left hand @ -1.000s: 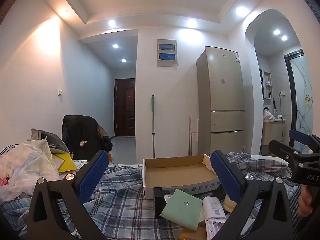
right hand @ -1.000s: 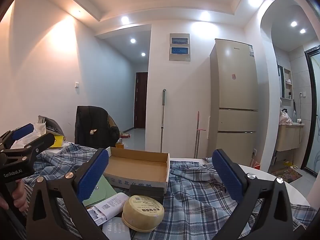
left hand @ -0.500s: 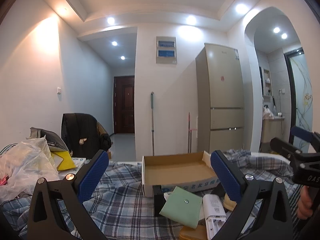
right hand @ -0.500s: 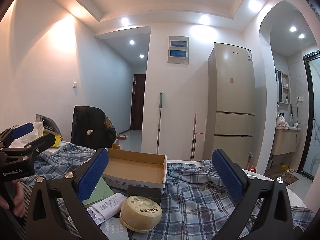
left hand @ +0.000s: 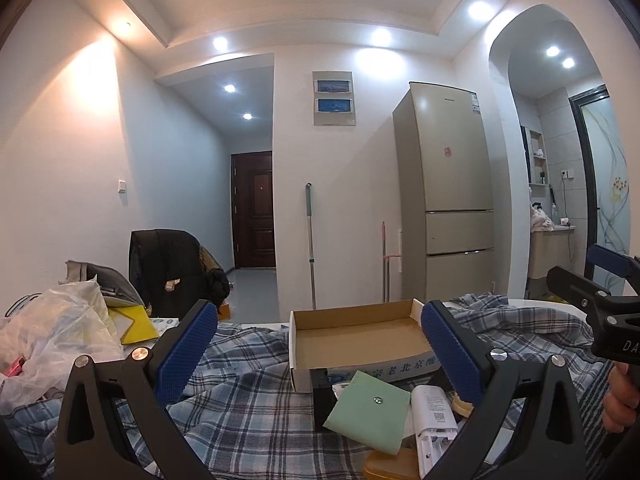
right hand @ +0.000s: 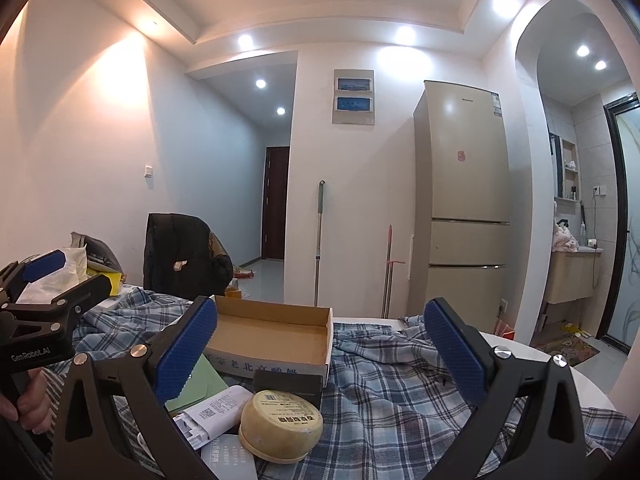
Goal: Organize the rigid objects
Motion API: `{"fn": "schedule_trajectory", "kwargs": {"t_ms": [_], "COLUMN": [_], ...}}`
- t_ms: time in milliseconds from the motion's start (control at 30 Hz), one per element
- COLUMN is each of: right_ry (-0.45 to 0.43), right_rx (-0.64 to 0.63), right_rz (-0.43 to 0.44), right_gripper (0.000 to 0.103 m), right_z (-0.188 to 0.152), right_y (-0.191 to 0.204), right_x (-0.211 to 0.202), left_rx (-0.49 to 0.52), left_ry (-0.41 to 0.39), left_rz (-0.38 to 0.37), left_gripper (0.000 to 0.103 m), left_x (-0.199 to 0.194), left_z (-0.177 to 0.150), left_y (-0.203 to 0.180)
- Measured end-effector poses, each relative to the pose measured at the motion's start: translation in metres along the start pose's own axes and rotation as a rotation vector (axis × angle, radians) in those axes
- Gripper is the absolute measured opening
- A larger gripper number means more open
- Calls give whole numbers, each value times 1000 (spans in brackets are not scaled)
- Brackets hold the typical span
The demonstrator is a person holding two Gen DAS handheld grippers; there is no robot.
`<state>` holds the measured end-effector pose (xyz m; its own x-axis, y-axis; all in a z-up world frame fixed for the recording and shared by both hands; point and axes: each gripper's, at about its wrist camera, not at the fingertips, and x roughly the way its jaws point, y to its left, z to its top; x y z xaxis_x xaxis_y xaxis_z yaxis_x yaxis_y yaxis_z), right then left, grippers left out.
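Observation:
An open, empty cardboard box [left hand: 360,336] [right hand: 272,336] sits on the plaid-covered table. In front of it lie a black block [left hand: 323,394] [right hand: 286,384], a green pouch [left hand: 368,412] [right hand: 200,380], a white device [left hand: 434,412] [right hand: 216,408] and a round yellow tin [right hand: 280,420]. My left gripper [left hand: 320,356] is open and empty, above the table before the box. My right gripper [right hand: 320,356] is open and empty, above the tin. Each gripper shows in the other's view, the right [left hand: 600,300] and the left [right hand: 48,292].
A plastic bag [left hand: 52,336] and yellow folder [left hand: 134,322] lie at the left. A chair with a black jacket [left hand: 168,268] stands behind the table. A fridge [left hand: 448,188] and mop [left hand: 310,240] stand against the back wall. The white table edge [right hand: 560,368] shows at right.
Both wrist views have tilted up slightly, so the box and the objects sit a little lower in frame. Both grippers stay open and empty.

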<state>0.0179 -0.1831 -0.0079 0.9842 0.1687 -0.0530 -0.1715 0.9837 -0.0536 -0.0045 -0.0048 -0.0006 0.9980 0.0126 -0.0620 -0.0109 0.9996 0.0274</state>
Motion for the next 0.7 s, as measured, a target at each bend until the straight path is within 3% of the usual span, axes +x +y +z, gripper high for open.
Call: {"fn": "schedule_trajectory", "kwargs": {"t_ms": [500,700], "right_ry": [-31,-58], "right_rx": [20,25], "right_rz": [-24,-43], "right_gripper": [103,103], "right_z": [2,2], "right_y": [-5,-6], "right_x": [-6,-11], "left_rx": [-9,16], "left_ry": [4,-29], "left_rz": [0,0], "left_gripper": [103,103], "left_x": [1,-6], "left_z": [1,1], "left_y": [1,-4]}}
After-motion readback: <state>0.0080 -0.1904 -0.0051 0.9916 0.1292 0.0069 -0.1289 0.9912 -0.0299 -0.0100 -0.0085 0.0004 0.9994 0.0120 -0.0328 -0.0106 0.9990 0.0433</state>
